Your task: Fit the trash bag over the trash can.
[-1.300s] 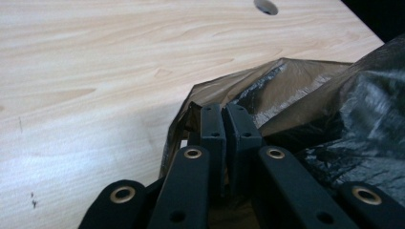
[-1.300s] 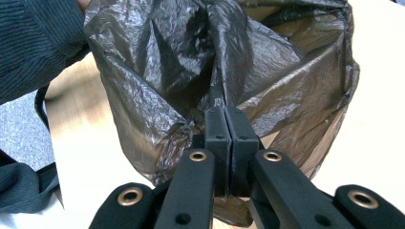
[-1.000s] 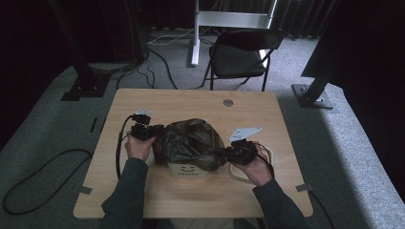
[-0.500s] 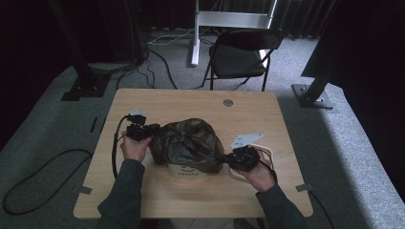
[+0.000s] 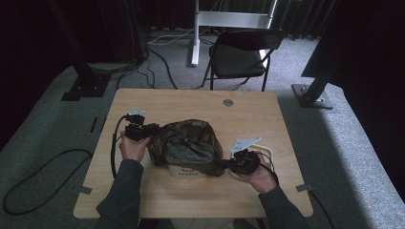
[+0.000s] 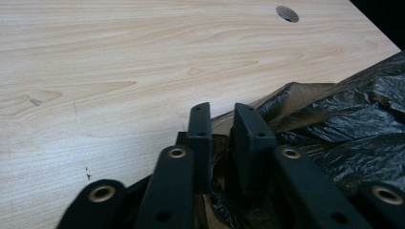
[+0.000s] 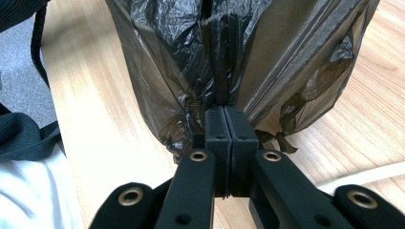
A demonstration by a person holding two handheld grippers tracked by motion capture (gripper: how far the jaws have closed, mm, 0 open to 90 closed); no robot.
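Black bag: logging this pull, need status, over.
Right gripper shut on black bag edge. Left gripper jaws slightly apart, film between them, grip unclear. Bag covers white bin on table. Nothing obstructing.

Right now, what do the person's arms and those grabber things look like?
Both sleeves are dark. Each gripper, left and right, is black with flat block fingers and brass-ringed holes. A black cable loops from the left one. The right one carries a grey three-cornered plate.

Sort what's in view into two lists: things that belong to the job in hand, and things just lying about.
In the job:
thin dark plastic bag
white bin with lettering under it
left gripper, jaws a little apart at the bag's edge
right gripper, shut on the bag

Lying about:
black folding chair
loose black floor cable
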